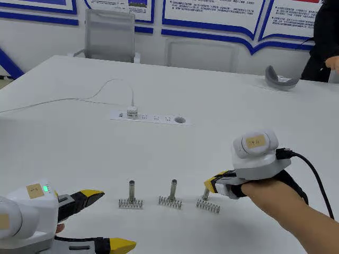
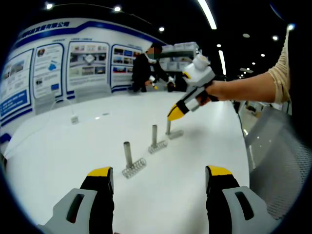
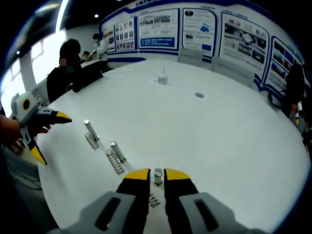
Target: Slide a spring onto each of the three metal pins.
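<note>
On table [image 1: 159,153], three pins [image 1: 173,189] upright in row, spring [image 1: 169,201] lying at each base, none on yet. Right gripper [image 1: 211,184] tips nearly closed round right pin [image 3: 157,175] top, can't tell if actually pinching. Left gripper [image 2: 161,173] wide open, empty, near left pin [image 2: 127,154].
</note>
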{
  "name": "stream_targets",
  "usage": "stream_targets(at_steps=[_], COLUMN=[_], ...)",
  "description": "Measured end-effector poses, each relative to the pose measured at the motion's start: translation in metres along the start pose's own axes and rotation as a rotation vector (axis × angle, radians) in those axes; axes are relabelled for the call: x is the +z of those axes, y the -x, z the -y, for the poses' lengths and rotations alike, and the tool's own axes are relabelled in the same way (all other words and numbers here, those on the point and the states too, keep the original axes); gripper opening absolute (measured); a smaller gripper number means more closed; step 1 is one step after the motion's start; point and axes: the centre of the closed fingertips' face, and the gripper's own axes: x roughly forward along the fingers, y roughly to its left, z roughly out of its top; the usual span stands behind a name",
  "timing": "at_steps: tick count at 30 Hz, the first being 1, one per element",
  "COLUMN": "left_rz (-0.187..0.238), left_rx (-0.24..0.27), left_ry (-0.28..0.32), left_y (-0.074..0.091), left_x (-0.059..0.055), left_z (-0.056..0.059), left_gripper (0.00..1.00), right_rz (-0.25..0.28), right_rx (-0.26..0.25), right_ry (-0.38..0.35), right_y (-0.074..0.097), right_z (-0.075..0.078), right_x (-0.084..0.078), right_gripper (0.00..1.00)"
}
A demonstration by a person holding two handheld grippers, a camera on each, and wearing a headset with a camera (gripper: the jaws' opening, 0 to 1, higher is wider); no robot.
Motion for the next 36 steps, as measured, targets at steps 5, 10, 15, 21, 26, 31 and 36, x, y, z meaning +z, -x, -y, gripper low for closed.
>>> stream_targets(at_steps=[5,10,15,21,26,31,36], left_rz=[0.003,0.003,0.003,0.003,0.002,0.001,-0.003], left_rx=[0.001,0.002,0.003,0.003,0.002,0.004,0.004], left_ry=[-0.002,-0.002,-0.002,-0.002,-0.003,0.000,0.003], left_y=[0.000,0.000,0.001,0.001,0.001,0.001,0.001], left_x=[0.001,0.002,0.003,0.004,0.004,0.003,0.002], left_z=[0.000,0.000,0.002,0.003,0.003,0.003,0.001], left_gripper=[0.79,0.79,0.79,0.79,0.79,0.79,0.79], right_rz=[0.023,0.051,0.057,0.046,0.014,-0.020,-0.048], right_rx=[0.002,0.016,0.046,0.090,0.144,0.171,0.209], right_ry=[0.004,0.028,0.035,0.063,0.089,0.126,0.150], right_y=[0.005,0.013,0.018,0.019,0.014,0.010,0.005], right_z=[0.001,0.001,0.003,0.001,-0.003,-0.006,-0.011], right_x=[0.003,0.004,-0.005,-0.016,-0.031,-0.040,-0.045], right_gripper=[0.14,0.17,0.17,0.17,0.16,0.16,0.15])
